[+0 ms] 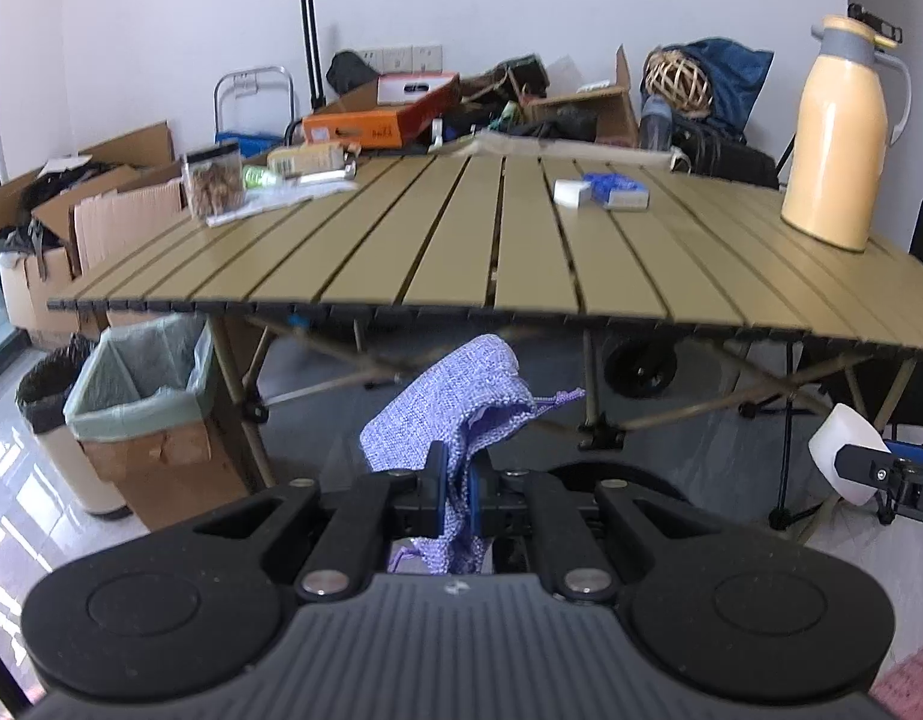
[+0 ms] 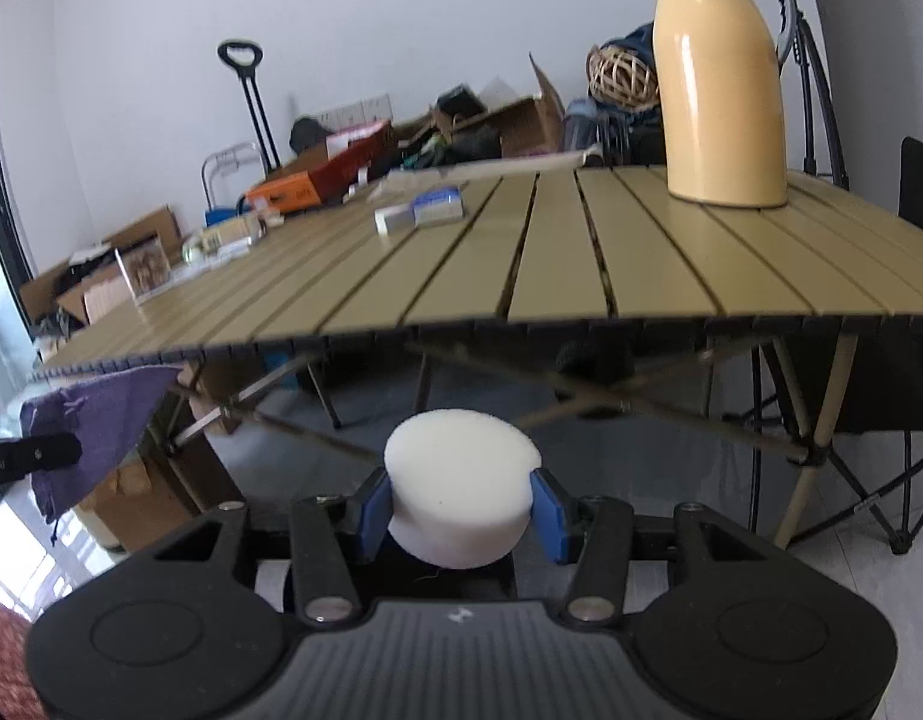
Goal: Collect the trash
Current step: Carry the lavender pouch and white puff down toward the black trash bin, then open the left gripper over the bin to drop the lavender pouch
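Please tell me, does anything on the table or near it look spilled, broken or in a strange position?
Nothing looks spilled or broken. The yellow jug stands upright on the table, and the two small boxes lie flat. Only the far left corner is untidy: a clear container and packets crowd together on loose paper there.

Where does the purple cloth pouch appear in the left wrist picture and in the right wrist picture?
Left wrist view: the purple pouch is at centre, below the table edge, clamped in the left gripper.
Right wrist view: the pouch is at the far left edge, below the table's corner.
Shared landmark: the yellow thermos jug standing on the slatted table.
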The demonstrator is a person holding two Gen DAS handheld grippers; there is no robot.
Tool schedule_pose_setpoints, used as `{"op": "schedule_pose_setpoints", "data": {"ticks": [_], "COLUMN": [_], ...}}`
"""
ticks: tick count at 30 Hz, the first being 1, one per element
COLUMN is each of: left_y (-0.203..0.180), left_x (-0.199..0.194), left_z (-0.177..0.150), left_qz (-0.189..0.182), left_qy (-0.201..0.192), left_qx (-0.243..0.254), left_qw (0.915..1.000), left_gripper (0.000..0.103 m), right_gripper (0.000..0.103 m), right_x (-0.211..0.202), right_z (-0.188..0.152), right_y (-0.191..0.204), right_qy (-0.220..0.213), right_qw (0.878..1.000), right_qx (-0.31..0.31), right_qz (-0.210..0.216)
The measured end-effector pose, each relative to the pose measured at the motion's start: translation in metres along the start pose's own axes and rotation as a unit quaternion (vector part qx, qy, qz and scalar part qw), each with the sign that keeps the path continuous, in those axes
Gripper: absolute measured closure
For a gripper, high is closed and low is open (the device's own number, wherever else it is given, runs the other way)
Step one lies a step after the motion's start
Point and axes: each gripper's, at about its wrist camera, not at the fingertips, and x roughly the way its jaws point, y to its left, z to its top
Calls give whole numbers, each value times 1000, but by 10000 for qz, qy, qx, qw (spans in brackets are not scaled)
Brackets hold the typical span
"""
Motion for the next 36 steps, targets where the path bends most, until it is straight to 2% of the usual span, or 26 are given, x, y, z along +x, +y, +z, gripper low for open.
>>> {"op": "schedule_pose_setpoints", "data": {"ticks": [7,18,27,36], "left_y": [5,15,25,28], "left_x": [17,66,94,107], "left_z": [-17,-49,-58,-56], "left_qz": [4,-106,-182,-158], "left_qy": [242,874,1351,1700], "left_qx": [-31,-244,-391,-515], "left_qw": [9997,9958,9899,9840], "left_gripper": [96,96,96,96], "right_gripper": [55,55,55,55], "right_x": [12,35,52,62], "right_z": [-19,-44,-55,-55], "right_y": [-2,-14,-26,-24], "right_qy": [384,926,1226,1345], "right_qw": [9991,9944,9898,9882], "right_qx": [-70,-80,21,-32], "right_qz": [-159,-500,-726,-733]}}
